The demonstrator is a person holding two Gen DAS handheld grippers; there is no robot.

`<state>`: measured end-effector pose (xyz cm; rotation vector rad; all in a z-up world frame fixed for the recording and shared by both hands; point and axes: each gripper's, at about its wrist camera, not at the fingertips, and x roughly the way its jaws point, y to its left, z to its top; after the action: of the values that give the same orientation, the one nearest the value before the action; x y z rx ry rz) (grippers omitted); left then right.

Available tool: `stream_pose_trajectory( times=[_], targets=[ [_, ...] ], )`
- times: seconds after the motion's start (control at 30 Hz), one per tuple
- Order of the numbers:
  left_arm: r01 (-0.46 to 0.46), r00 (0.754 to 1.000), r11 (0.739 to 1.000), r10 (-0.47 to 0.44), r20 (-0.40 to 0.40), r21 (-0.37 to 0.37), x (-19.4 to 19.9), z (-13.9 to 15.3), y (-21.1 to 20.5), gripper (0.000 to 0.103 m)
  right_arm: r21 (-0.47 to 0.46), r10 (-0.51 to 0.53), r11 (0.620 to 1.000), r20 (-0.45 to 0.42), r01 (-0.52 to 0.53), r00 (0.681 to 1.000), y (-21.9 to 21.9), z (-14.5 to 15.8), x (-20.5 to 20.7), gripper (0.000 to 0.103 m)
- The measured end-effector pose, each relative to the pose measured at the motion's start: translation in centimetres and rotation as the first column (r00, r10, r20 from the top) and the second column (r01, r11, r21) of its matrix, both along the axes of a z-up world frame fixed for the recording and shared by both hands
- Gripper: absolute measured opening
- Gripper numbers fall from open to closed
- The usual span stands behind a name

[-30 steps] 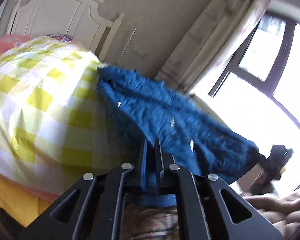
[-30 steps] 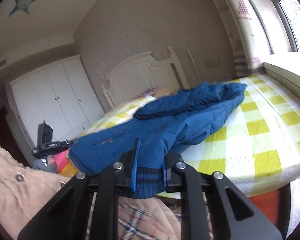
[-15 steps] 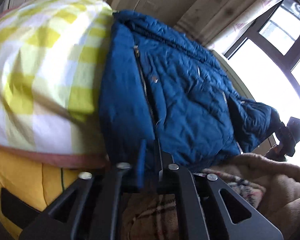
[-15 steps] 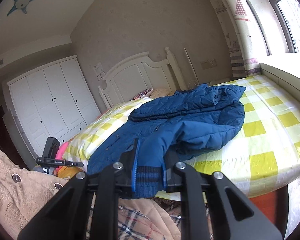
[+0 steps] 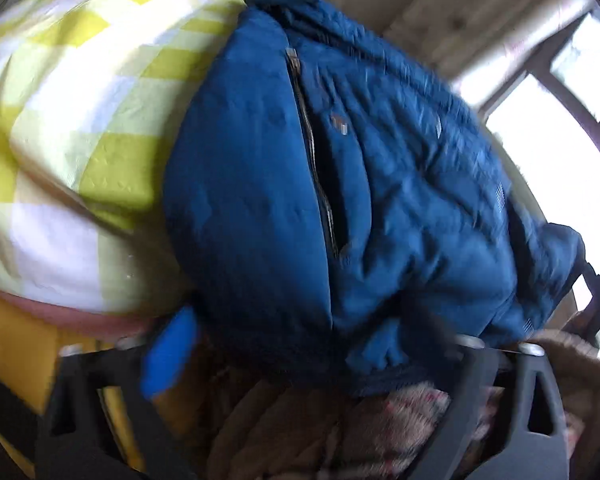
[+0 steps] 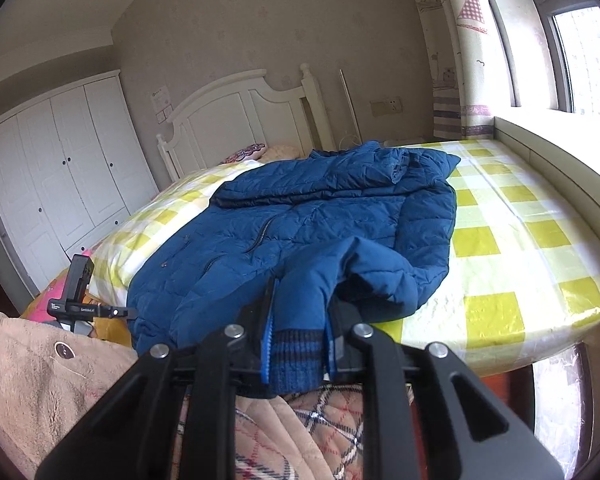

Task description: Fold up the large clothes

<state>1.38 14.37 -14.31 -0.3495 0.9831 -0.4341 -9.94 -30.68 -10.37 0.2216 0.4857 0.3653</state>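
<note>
Jacket (image 6: pixel 300 216) cuff clamped in right gripper (image 6: pixel 296 354), body beyond.

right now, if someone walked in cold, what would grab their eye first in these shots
A big blue padded jacket sprawls across the yellow-checked bed, its hem hanging over the near edge. The right gripper pinches the jacket's striped knit cuff between its fingers. In the blurred left wrist view, the left gripper is spread wide just below the jacket's hem.
</note>
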Motion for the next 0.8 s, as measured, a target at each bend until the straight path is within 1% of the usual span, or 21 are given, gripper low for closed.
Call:
stream_pose_trajectory(
  times=[0.03,0.07,0.1,0.13,0.17,0.2,0.23,0.3,0.33,0.4,0.47,0.5,0.53,0.57,0.6,0.63,0.67,0.7,0.73,0.77,0.8],
  targets=[
    [0.002,1.0,1.0,-0.002,0.015,-0.002,-0.3,0.3,0.0,0.048,-0.004,-0.003,1.0,-0.004,0.003,1.0,0.0,-0.1,0.1,0.019],
    [0.023,0.998,1.0,-0.024,0.052,0.019,-0.9,1.0,-0.4,0.029,-0.013,-0.004,1.0,-0.007,0.003,1.0,0.2,-0.2,0.1,0.019],
    [0.042,0.993,0.997,-0.048,0.105,0.064,-1.8,2.3,-1.1,0.024,-0.02,-0.003,1.0,-0.008,0.002,1.0,0.2,-0.1,0.0,0.019],
    [0.041,0.987,0.995,-0.054,0.15,0.087,-2.6,3.7,-1.6,0.018,-0.028,-0.003,1.0,-0.007,0.003,1.0,0.3,-0.1,0.0,0.019],
    [0.043,0.982,0.995,-0.058,0.181,0.086,-3.1,4.6,-1.7,0.016,-0.033,-0.009,0.999,-0.007,0.008,1.0,0.3,-0.1,0.0,0.019],
    [0.047,0.973,0.997,-0.059,0.225,0.058,-3.8,6.2,-1.5,0.016,-0.034,-0.014,0.999,-0.005,0.014,1.0,0.3,0.0,0.0,0.019],
    [0.047,0.967,0.999,-0.049,0.251,0.012,-4.2,7.6,-1.1,0.016,-0.032,-0.021,0.999,-0.001,0.021,1.0,0.3,0.1,-0.1,0.019],
    [0.056,0.957,0.996,-0.032,0.288,-0.073,-4.1,10.0,-0.5,0.016,-0.02,-0.035,0.999,0.019,0.036,0.999,0.1,0.5,-0.3,0.019],
    [0.063,0.954,0.994,-0.032,0.297,-0.094,-3.6,10.8,-0.4,0.016,-0.011,-0.045,0.999,0.032,0.046,0.998,-0.1,0.8,-0.4,0.019],
    [0.075,0.95,0.983,-0.02,0.312,-0.166,-1.4,12.9,0.2,0.016,0.005,-0.077,0.997,0.058,0.077,0.995,-0.5,2.2,0.2,0.019],
    [0.073,0.955,0.969,0.001,0.297,-0.237,1.7,14.7,0.8,0.017,0.025,-0.118,0.993,0.092,0.116,0.989,-1.7,4.3,2.0,0.019],
    [0.069,0.961,0.956,0.013,0.275,-0.286,4.7,15.8,1.3,0.017,0.046,-0.125,0.992,0.104,0.121,0.987,-2.3,5.3,2.9,0.019],
    [0.065,0.965,0.948,0.02,0.263,-0.311,6.7,16.7,1.3,0.018,0.07,-0.128,0.99,0.113,0.12,0.985,-3.0,6.4,4.3,0.019],
    [0.06,0.972,0.936,0.025,0.235,-0.346,10.1,17.8,1.3,0.019,0.083,-0.129,0.989,0.121,0.12,0.984,-3.7,7.9,6.6,0.019],
    [0.063,0.976,0.933,0.017,0.216,-0.355,12.5,18.3,0.6,0.019,0.084,-0.134,0.989,0.123,0.124,0.983,-4.1,9.0,8.4,0.019],
    [0.069,0.984,0.93,-0.004,0.178,-0.361,16.1,19.2,0.0,0.02,0.08,-0.141,0.988,0.117,0.132,0.983,-4.4,9.9,10.4,0.019],
    [0.05,0.991,0.927,0.002,0.137,-0.373,19.7,19.8,-0.6,0.021,0.079,-0.152,0.986,0.092,0.145,0.984,-4.8,10.8,13.7,0.02],
    [0.028,0.995,0.924,0.011,0.099,-0.382,22.6,19.8,-1.0,0.022,0.09,-0.161,0.984,0.068,0.155,0.985,-5.1,11.2,15.9,0.02],
    [0.021,0.998,0.921,0.002,0.056,-0.39,25.6,19.6,-1.8,0.025,0.11,-0.175,0.979,0.03,0.17,0.984,-5.7,11.3,18.7,0.021],
    [0.022,1.0,0.916,-0.018,0.014,-0.4,28.2,19.3,-2.3,0.037,0.12,-0.194,0.973,-0.028,0.196,0.981,-6.3,10.9,22.5,0.022],
    [-0.006,0.999,0.908,-0.009,-0.035,-0.419,31.3,18.1,-2.8,0.048,0.124,-0.211,0.968,-0.068,0.218,0.975,-6.9,10.5,24.8,0.024]
  ],
)
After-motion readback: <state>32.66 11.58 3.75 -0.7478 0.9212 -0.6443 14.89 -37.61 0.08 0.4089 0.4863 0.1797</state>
